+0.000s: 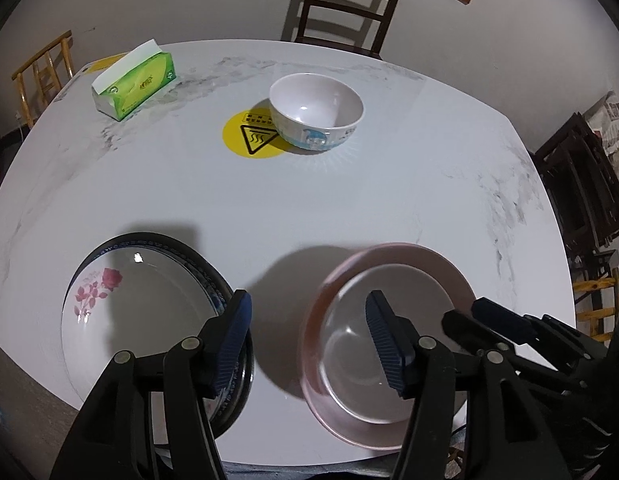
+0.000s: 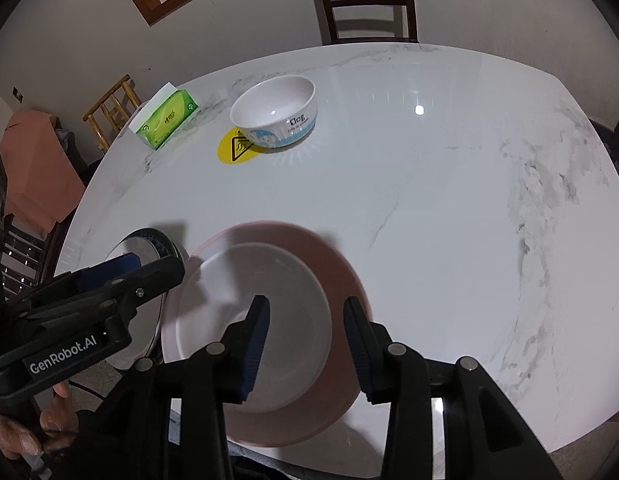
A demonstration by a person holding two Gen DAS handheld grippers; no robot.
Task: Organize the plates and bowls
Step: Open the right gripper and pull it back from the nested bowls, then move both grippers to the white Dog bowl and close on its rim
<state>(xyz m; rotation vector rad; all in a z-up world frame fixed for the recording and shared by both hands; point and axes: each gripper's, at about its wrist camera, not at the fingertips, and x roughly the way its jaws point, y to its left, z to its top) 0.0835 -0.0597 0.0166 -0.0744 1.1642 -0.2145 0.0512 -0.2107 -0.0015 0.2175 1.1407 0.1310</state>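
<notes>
Judging by the layout, little is sorted: the pink plate (image 2: 341, 280) at six o'clock on the tabletop (image 2: 429, 200) and rose plate (image 1: 149, 320) at seven lie unstacked, the bowl (image 2: 275, 114) sits alone at twelve, both grippers' jaws apart, empty.
</notes>
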